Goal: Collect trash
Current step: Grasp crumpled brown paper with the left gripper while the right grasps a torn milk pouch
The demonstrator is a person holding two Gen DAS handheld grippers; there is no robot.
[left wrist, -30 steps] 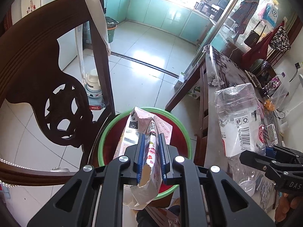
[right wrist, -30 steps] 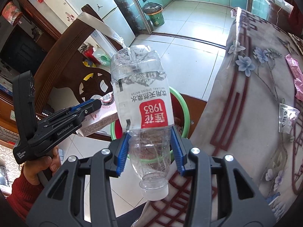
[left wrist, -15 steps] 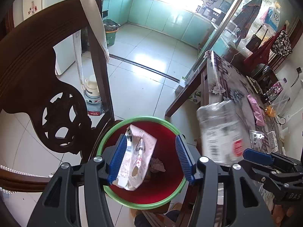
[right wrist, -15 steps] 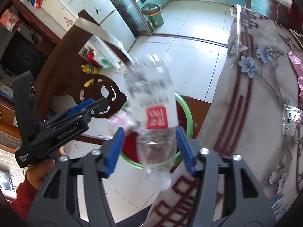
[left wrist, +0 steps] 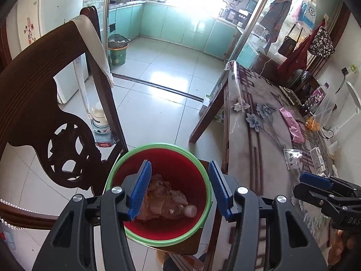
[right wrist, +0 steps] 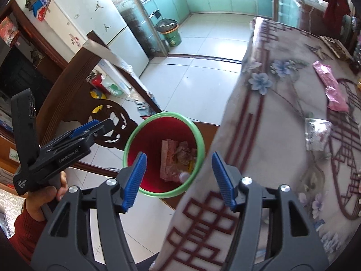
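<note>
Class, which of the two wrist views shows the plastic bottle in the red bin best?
The left wrist view: the plastic bottle lies in the red bin, body and cap visible from above. The right wrist view shows it smaller, with the bin's near rim cutting across it.

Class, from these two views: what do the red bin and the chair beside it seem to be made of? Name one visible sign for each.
Red bin: probably plastic; smooth, evenly coloured wall with a moulded green rim. Chair: apparently dark varnished wood; carved openwork back with a slight sheen.
</note>
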